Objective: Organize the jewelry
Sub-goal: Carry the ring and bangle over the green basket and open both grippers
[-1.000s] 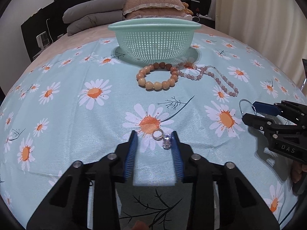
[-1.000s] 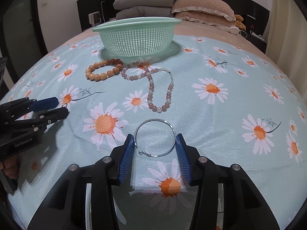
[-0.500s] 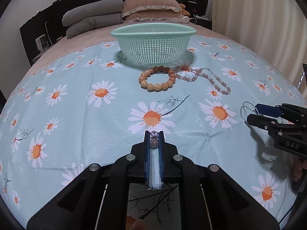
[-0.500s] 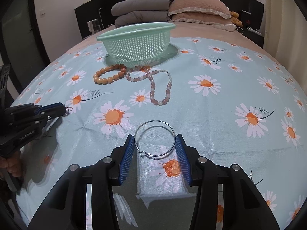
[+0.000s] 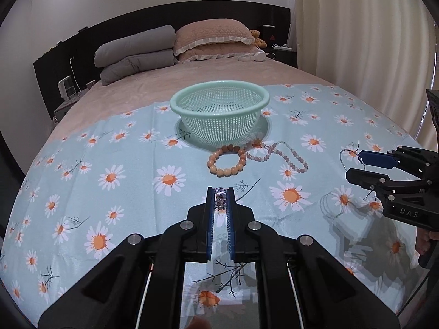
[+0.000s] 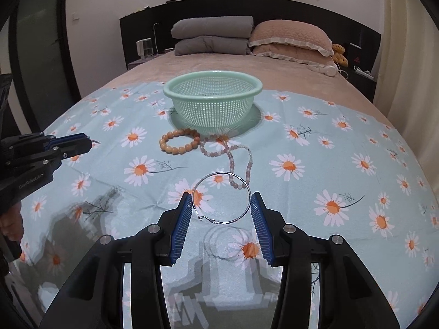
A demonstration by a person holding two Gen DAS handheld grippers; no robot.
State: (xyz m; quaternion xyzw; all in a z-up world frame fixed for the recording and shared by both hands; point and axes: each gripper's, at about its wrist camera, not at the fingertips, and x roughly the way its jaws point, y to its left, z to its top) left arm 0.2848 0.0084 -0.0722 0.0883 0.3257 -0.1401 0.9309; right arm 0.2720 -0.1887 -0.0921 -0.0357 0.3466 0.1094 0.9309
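Jewelry is already in both grippers, clear of the daisy-print cloth (image 5: pixel 82 181). The left gripper (image 5: pixel 220 201) is pinched tight on a small sparkling earring (image 5: pixel 220 198), which sits right at the fingertips. The right gripper (image 6: pixel 221 208) stands at a middling width, its blue pads bracing a thin silver hoop (image 6: pixel 221 198) from either side; the hoop's shadow on the cloth below suggests it hangs in the air.

From the left wrist view, the mint basket (image 5: pixel 219 101) stands at twelve o'clock on the cloth, with an orange bead bracelet (image 5: pixel 226 160) just in front of it and a pale pink bead necklace (image 5: pixel 277 155) trailing toward one o'clock, touching the bracelet.

I'd say the step in hand is the carry: both pieces gripped, not yet delivered. Next, each gripper needs to travel forward over the basket rim and release inside. The hoop looks lightly held, so tilting could let it slip.
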